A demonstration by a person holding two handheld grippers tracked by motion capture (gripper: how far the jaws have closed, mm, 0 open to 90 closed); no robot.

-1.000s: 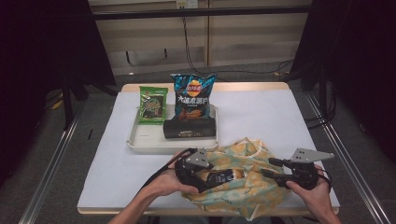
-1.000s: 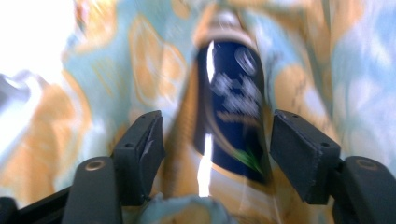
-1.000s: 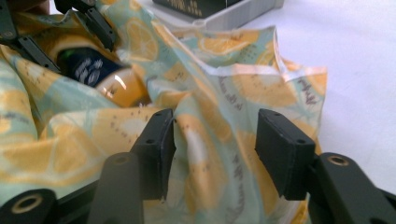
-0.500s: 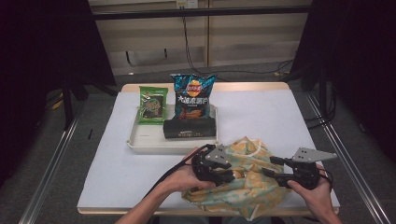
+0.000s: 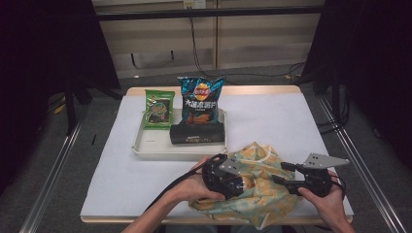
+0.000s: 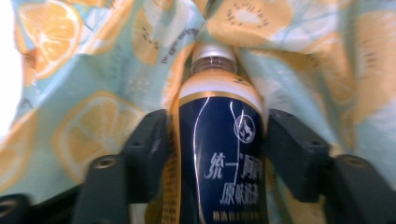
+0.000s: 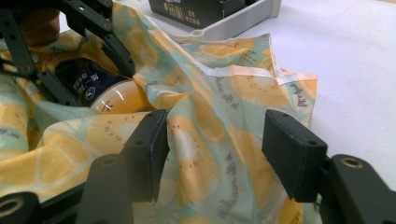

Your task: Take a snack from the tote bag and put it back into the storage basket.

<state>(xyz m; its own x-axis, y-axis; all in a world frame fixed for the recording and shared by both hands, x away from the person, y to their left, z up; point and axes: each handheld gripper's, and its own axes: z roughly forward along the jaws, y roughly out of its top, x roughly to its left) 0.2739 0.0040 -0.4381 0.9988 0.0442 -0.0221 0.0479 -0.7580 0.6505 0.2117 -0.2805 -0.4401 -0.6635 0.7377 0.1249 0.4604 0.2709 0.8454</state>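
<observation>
We observed a soft fabric bag (image 5: 260, 187), pale blue-green with orange citrus slices, crumpled at the near edge of the white counter (image 5: 272, 121). Partly inside its folds lay a glossy dark-blue bottle (image 6: 223, 154) with a gold band, pale shoulder and white cap. The left gripper (image 6: 212, 149) had its fingers (image 6: 149, 144) clamped on the bottle's body, cloth bunched against both. The right gripper (image 7: 210, 149) had its fingers (image 7: 292, 149) wide apart, just above the fabric, gripping nothing. Farther back, a white rectangular tray (image 5: 145, 150) carried a dark box (image 5: 197, 133), a green packet (image 5: 159, 108) and an upright crisp bag (image 5: 200, 101).
</observation>
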